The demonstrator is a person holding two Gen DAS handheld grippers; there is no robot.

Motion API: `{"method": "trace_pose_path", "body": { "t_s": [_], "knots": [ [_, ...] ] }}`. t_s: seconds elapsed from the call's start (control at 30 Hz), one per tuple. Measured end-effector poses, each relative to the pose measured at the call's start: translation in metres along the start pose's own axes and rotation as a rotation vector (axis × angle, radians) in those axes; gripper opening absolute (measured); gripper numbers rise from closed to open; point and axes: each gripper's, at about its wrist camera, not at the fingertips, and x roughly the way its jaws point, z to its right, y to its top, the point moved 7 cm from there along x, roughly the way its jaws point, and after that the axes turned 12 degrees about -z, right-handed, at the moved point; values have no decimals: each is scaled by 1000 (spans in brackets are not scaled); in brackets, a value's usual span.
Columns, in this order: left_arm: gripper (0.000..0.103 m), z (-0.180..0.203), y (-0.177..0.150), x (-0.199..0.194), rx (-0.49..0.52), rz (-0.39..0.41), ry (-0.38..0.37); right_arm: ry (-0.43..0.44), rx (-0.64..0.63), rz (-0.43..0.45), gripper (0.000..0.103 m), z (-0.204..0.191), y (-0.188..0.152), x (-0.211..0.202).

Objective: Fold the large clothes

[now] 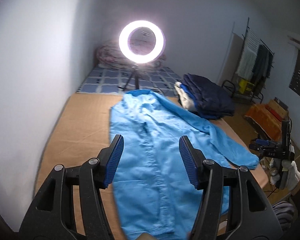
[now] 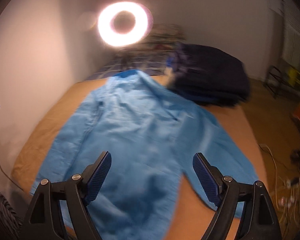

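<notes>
A large light-blue jacket [image 1: 156,140] lies spread on a tan mat [image 1: 80,136], collar toward the far end, one sleeve stretched out to the right. My left gripper [image 1: 151,146] is open and empty above the jacket's near half. My right gripper [image 2: 152,160] is open and empty above the jacket [image 2: 130,128] near its lower hem; this view is blurred. The right gripper also shows in the left wrist view [image 1: 278,150], held in a white-gloved hand beyond the mat's right edge.
A pile of dark navy folded clothes [image 1: 208,98] sits at the mat's far right. A lit ring light [image 1: 141,42] on a tripod stands on a blue checked mattress [image 1: 114,78] beyond. A white wall runs along the left. Boxes and cables lie on the floor at right.
</notes>
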Motion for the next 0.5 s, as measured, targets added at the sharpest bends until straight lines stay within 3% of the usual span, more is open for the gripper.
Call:
{"method": "trace_pose_path", "body": {
  "t_s": [0.2,0.3,0.5],
  "knots": [
    [59,60,-1,36,-6,-118,-67,-35,227,-9,85,99,-37,-16],
    [59,88,-6,53,24,-155,-115,-28,347,-20,80,141,-56,-16],
    [59,103,-30,84,37,-227,-137,44,672,-60,70,230,-110,7]
  ]
}}
